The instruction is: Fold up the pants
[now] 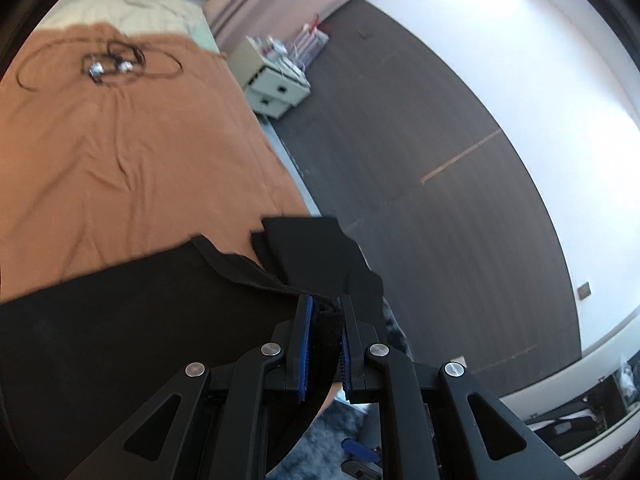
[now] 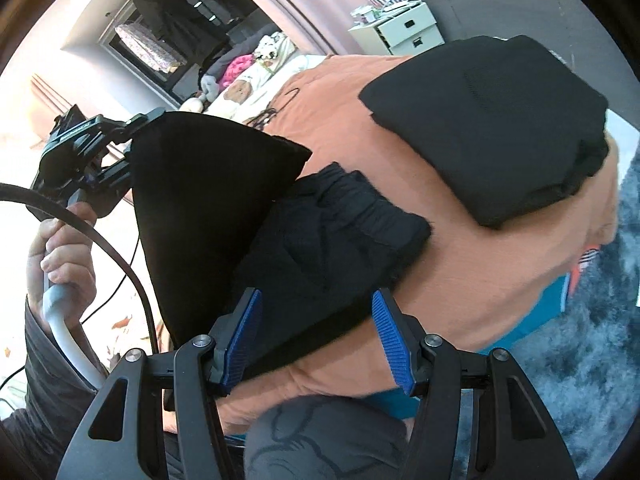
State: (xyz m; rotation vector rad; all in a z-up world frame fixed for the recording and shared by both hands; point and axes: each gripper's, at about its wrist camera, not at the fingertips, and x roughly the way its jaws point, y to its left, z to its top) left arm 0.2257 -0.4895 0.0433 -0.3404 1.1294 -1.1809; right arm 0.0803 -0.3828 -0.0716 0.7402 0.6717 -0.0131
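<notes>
L claw (image 1: 325, 344) clamped on pants (image 2: 320, 232) hem; R claw (image 2: 316, 340) open, nearer, waistband at 12 o'clock, long axis 10–4.

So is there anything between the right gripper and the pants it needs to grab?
Nothing visible. The right gripper is open directly over the black pants on the orange bedcover. The left gripper already pinches one end of them; the folded stack lies farther off.

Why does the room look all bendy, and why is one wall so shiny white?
Left wrist view: the fisheye lens curves the floor, sunlight washes out the white wall, and the orange bedspread is slightly blurred. Right wrist view: the left edge glares white; the black pants lose detail.
</notes>
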